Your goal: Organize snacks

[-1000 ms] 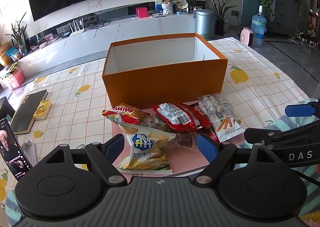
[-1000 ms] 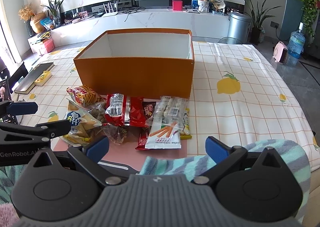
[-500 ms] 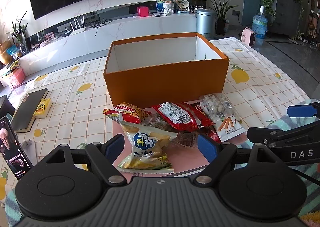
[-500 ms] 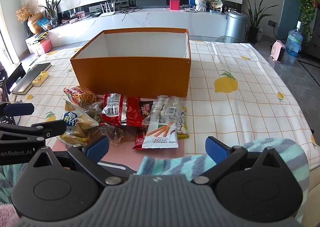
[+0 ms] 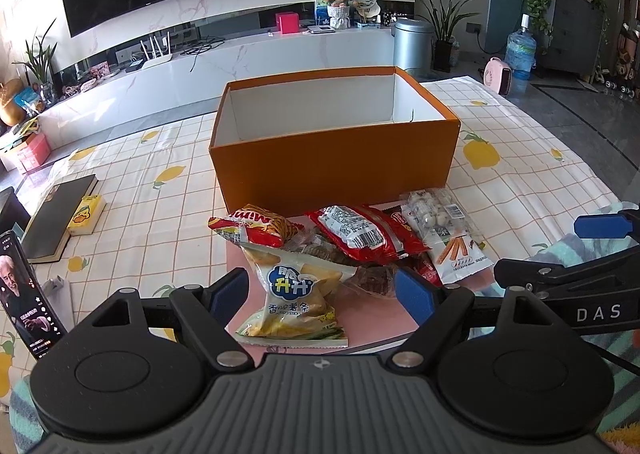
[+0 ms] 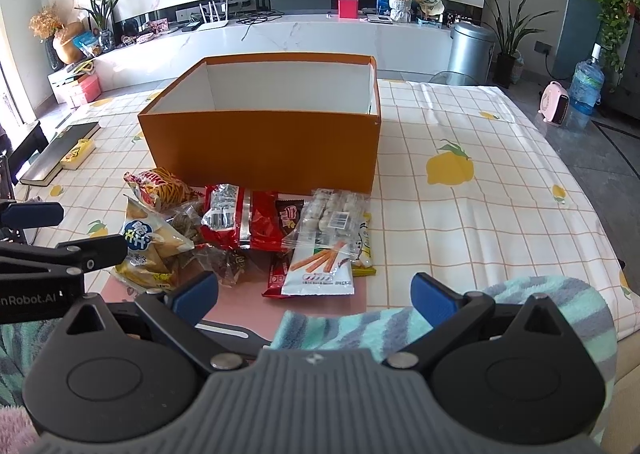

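Left wrist view: the left gripper (image 5: 320,296) is spread wide and empty, straddling the yellow crinkly potato-stick bag (image 5: 294,296) at 6 o'clock of the open orange cardboard box (image 5: 334,170). The red foil packet (image 5: 360,236) overlaps its neighbours; closing there could drag several at once.

Right wrist view: the right gripper (image 6: 314,294) is also spread and empty, over a striped teal towel (image 6: 400,324). The white biscuit-stick packet (image 6: 322,268) lies at 12 o'clock; slick film may slip.
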{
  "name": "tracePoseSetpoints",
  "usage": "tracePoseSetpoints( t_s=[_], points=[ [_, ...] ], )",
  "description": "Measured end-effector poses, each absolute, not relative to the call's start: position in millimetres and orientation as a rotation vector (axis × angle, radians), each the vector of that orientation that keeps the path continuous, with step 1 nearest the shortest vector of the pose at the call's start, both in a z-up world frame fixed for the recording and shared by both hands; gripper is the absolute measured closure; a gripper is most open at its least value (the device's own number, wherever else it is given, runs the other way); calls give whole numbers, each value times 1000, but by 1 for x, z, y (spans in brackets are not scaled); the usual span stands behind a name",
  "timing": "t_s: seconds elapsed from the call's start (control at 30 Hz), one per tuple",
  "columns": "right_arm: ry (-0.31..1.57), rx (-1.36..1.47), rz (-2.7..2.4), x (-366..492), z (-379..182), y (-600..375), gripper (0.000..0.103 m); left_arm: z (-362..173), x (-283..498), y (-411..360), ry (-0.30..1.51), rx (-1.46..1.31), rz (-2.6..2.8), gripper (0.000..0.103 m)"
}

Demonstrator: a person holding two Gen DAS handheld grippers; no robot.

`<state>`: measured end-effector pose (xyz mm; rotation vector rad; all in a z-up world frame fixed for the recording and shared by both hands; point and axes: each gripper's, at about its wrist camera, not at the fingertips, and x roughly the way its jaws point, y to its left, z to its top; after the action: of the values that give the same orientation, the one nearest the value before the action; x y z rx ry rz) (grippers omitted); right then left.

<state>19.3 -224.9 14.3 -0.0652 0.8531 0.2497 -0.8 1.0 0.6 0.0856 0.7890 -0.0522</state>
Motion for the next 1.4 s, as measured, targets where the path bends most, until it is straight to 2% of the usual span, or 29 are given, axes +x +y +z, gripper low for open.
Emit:
tracePoseSetpoints(
  t_s=[1.03,1.2,1.3,1.37,1.4],
  points=[
    [854,-52,269,25,7,-224,4,-2,4,10,815,44,-53,6],
    [827,-36,297,26,0,-226,4,-8,9,21,854,-26,-61,18],
    [822,-50,306,28,-5,-224,4,-13,12,24,871,-46,-79,29],
    [822,-63,305,30,-8,-222,9,-17,14,27,878,-68,-78,30],
    [825,-69,305,31,-11,-220,16,-18,15,28,879,-76,-77,29]
  ],
)
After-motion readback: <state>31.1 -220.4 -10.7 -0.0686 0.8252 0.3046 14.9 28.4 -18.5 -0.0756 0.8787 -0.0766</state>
